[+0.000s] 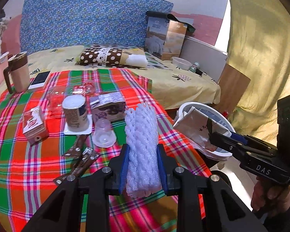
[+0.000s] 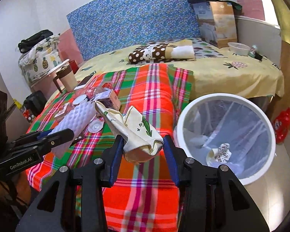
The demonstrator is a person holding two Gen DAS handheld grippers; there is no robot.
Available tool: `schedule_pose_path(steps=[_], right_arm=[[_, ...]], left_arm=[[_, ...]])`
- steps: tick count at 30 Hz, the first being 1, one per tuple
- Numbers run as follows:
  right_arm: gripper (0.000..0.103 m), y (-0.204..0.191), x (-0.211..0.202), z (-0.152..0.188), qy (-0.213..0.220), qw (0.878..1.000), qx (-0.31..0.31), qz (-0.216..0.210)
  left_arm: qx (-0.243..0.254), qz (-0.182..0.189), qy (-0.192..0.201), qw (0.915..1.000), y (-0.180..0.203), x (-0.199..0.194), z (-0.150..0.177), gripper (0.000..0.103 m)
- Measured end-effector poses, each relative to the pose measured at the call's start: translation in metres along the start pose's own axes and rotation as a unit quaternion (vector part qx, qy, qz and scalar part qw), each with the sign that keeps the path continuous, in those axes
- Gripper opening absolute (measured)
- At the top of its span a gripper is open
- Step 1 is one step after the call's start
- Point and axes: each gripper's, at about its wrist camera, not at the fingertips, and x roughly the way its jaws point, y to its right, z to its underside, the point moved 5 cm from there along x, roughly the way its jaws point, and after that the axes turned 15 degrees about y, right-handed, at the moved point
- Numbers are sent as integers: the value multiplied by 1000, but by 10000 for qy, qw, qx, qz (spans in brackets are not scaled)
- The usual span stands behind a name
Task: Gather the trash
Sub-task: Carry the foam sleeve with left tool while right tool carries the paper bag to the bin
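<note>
Clamped between the blue pads of the left gripper (image 1: 142,166) is a white foam fruit net (image 1: 141,135), standing upright along the fingers above the plaid cloth (image 1: 25,164). Its jaws are part-closed and press the net on both sides. The right gripper (image 2: 144,154) holds a crumpled cream paper bag (image 2: 137,133) with green print; the left pad presses the bag, while the right pad sits just beside its folded end, and firm contact there cannot be confirmed. In the left wrist view this gripper and its bag are over the rim of the white trash bin (image 2: 264,119), with a hand (image 1: 270,197) on its handle. The bin stands just beside the bed edge, lined with a clear bag; one crumpled wrapper (image 2: 220,152) lies at its bottom. Remaining on the cloth: a red and white carton (image 1: 33,124), a white-lidded can (image 1: 75,112) on a white square, a small purple box (image 1: 108,106), a clear plastic cup lid (image 1: 104,133), brown sachets (image 1: 81,154) and clear plastic packaging (image 1: 56,100). A brown mug (image 1: 18,73) and a phone (image 1: 39,79) sit at the far left edge of the cloth.
</note>
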Motion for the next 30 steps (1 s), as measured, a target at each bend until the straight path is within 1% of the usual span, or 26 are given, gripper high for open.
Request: schedule_pose_path(steps=[8,17,24,30], right_arm=[[44,26,-12,-1,116,9993,100,353],[44,68,-27,1,152,9955,312,886],[44,96,-31,11,-1,9900,505,1319],[44,108,-28,19,-179,9872,532,1491]], left_arm=[[154,245,-51,9996,23,17,-3,28],[376,661,-153,9970,63,46,-7,28],[572,1028,-274,9927,99,70,-4,28],[689,1238,-460,9888,123,93,3,28]])
